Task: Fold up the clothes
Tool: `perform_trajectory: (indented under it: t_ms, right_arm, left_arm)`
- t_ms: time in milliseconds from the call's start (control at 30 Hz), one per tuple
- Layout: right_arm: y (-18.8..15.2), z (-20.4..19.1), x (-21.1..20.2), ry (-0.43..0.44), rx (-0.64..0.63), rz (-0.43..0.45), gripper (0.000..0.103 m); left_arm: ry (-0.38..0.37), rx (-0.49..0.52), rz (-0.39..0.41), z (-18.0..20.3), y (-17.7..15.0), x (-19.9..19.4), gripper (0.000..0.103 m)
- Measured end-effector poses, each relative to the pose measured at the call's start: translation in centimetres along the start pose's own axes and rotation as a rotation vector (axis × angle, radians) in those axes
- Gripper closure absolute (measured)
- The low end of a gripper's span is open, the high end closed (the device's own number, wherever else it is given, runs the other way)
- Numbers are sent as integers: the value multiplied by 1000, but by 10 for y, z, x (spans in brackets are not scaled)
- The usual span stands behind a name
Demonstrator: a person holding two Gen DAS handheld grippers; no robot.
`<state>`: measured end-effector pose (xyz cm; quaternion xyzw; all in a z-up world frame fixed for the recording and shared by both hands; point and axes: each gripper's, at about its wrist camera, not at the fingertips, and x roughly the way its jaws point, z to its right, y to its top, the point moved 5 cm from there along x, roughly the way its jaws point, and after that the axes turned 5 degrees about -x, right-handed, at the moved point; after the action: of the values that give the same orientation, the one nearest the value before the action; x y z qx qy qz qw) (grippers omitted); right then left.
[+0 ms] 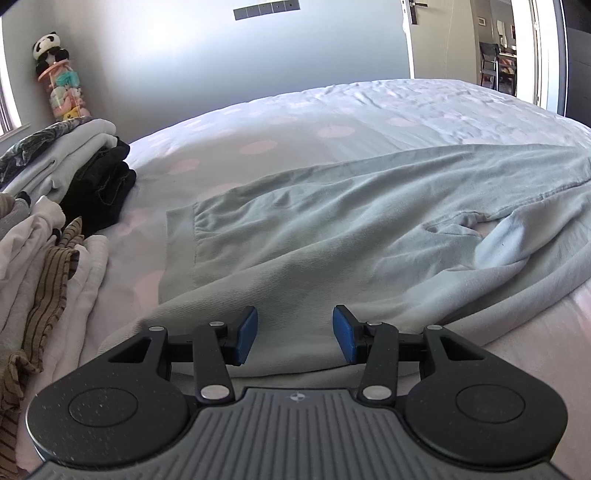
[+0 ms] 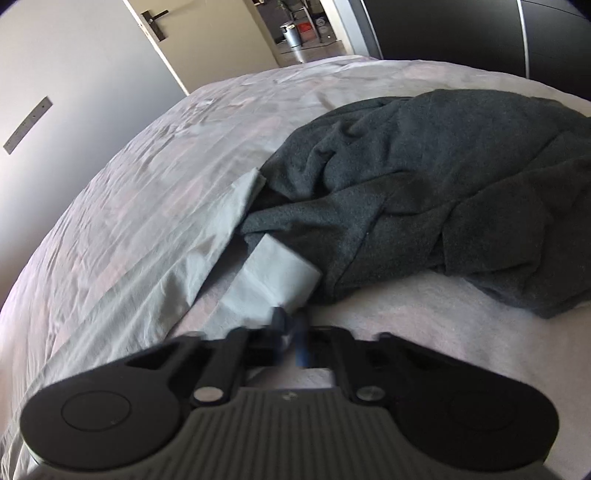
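A pale green sweatshirt (image 1: 332, 221) lies spread on the bed, one sleeve with its cuff stretched to the left. My left gripper (image 1: 295, 334) is open, its blue pads just above the sweatshirt's near edge, holding nothing. In the right wrist view the same pale green garment (image 2: 155, 280) runs along the left, and its other cuff (image 2: 273, 273) lies just ahead of my right gripper (image 2: 291, 332). That gripper is blurred, with its fingers close together on the cuff's near end.
The bed (image 1: 406, 107) has a light cover with pink dots. Stacks of folded clothes (image 1: 62, 206) sit at the left. A crumpled dark grey garment (image 2: 443, 192) lies at the right. An open door (image 2: 155, 22) is behind the bed.
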<state>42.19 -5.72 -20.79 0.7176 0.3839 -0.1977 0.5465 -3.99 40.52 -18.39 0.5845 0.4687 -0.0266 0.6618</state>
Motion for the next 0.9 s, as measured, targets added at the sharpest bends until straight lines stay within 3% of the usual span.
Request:
perform_trajectory:
  t_ms: [167,367,667,900]
  right_arm:
    - [18,-5,-41,-82,-88,23,98]
    - [33,28,-78,-233,-100,-3,99]
    - [32,11,-49,-249,-165,-18,98]
    - [58,-3,-29,-197,-163,22,83]
  left_arm:
    - [-12,1,34,0,3,-9,50]
    - [-38,-20,81,-1,7,-23,50]
    - [-49,-4,67,2,6,-22,50]
    - [-36,-2,39,1,3,-12,50]
